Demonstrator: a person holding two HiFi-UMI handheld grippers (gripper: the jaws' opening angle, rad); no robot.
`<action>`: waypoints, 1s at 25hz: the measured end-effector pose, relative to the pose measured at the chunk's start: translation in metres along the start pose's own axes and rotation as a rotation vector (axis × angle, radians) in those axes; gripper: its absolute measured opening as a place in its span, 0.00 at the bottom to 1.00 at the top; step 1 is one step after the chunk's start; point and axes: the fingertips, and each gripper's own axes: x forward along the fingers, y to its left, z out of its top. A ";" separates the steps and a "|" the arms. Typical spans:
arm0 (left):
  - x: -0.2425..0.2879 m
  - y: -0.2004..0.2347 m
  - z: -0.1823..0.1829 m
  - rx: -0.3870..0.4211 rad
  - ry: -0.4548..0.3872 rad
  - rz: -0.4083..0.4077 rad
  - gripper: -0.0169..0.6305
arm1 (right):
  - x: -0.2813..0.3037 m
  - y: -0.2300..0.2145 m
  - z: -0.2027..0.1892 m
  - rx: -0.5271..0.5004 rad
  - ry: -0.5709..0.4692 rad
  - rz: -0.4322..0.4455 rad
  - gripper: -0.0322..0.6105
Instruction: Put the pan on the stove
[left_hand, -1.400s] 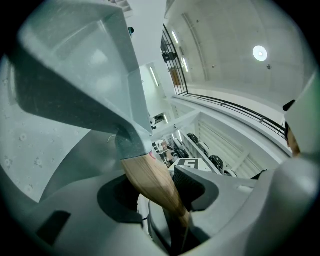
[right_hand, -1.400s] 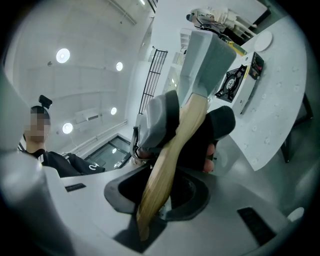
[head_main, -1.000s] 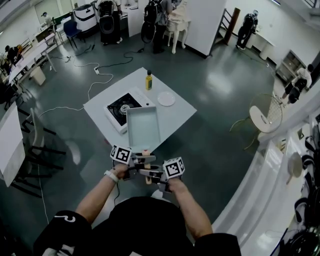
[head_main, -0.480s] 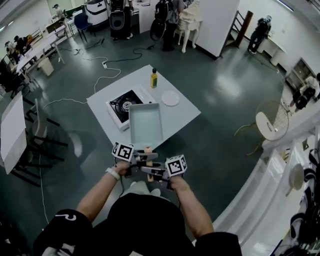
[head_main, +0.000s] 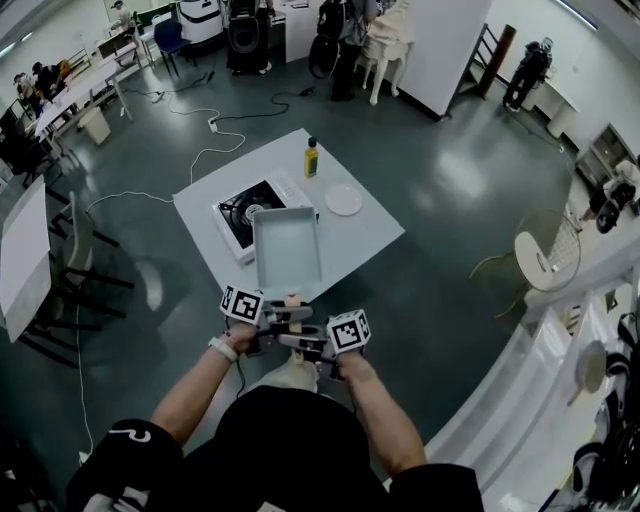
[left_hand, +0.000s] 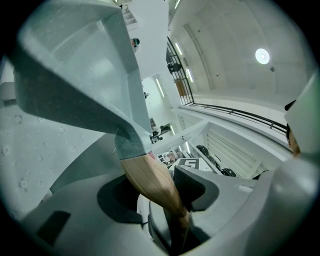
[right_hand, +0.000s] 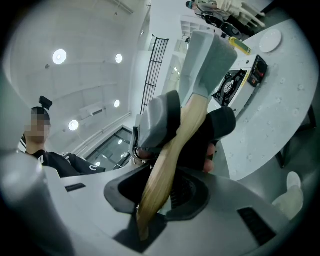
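Head view: your left gripper (head_main: 293, 318) and right gripper (head_main: 292, 344) clamp the pan's (head_main: 287, 250) wooden handle (head_main: 292, 300); the stove (head_main: 238, 216) lies up-left of the pan.

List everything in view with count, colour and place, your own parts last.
pan: one, pale grey with a wooden handle, held in the air at the table's near edge
stove: one, white with a black burner, on the table's left part
bottle: one, yellow, at the table's far corner
plate: one, white, right of the stove
table: one, white, mid-floor
left gripper: one, grey, shut on the pan's handle
right gripper: one, grey, shut nearer the handle's end
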 end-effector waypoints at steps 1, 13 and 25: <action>0.000 0.003 0.005 0.004 -0.003 0.005 0.32 | -0.001 -0.002 0.004 -0.003 0.005 0.000 0.19; 0.011 0.034 0.065 -0.011 -0.063 0.013 0.32 | -0.009 -0.032 0.061 0.005 0.067 0.007 0.19; 0.005 0.067 0.125 -0.041 -0.133 0.049 0.32 | -0.005 -0.062 0.115 0.029 0.143 0.035 0.19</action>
